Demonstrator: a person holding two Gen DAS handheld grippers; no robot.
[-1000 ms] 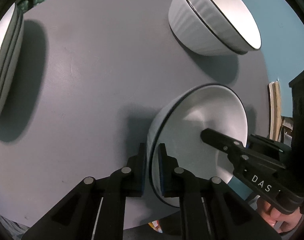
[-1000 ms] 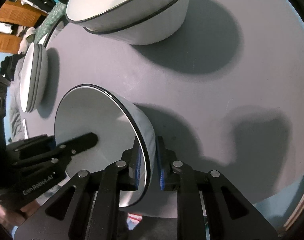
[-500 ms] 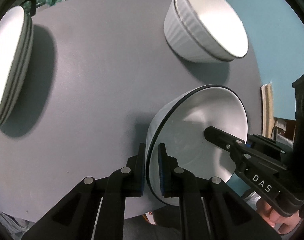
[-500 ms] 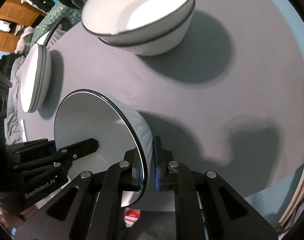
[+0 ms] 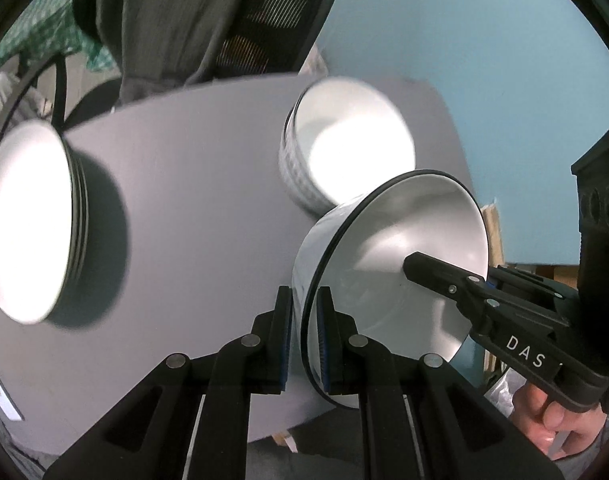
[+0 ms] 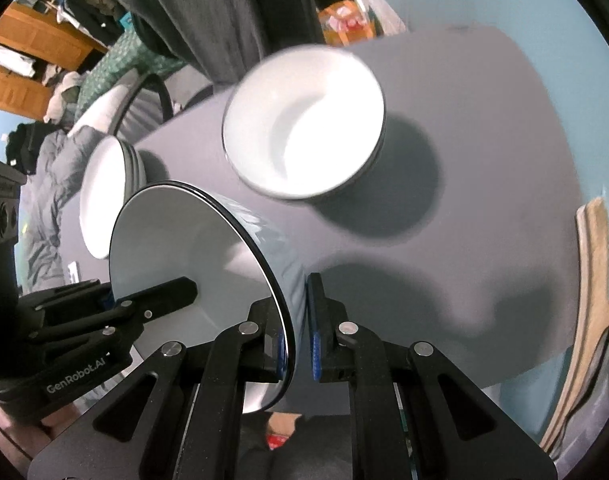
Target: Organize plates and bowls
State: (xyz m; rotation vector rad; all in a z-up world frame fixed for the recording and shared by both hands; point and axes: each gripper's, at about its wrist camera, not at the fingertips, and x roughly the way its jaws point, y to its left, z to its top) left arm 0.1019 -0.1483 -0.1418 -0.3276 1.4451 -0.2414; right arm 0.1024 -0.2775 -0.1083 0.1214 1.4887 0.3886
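Both grippers pinching one bowl, held up off the grey surface

The left hand-held gripper [image 5: 304, 336] and right hand-held gripper [image 6: 294, 332] are each clamped on opposite rims of the white bowl [image 5: 400, 256], tilted over the near edge of the surface [image 5: 192, 184]. Farther back sit the stacked bowls [image 6: 304, 124], with the plate stack [image 5: 28, 220] off to the left.

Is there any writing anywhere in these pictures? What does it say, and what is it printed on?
"DAS": white letters on the black body of the right gripper, seen in the left wrist view; the word may run on past what shows.
"GenRobot.AI": white letters on the black body of the left gripper, seen in the right wrist view.
The bowl that both hold, the stacked bowls and the plates show no writing.
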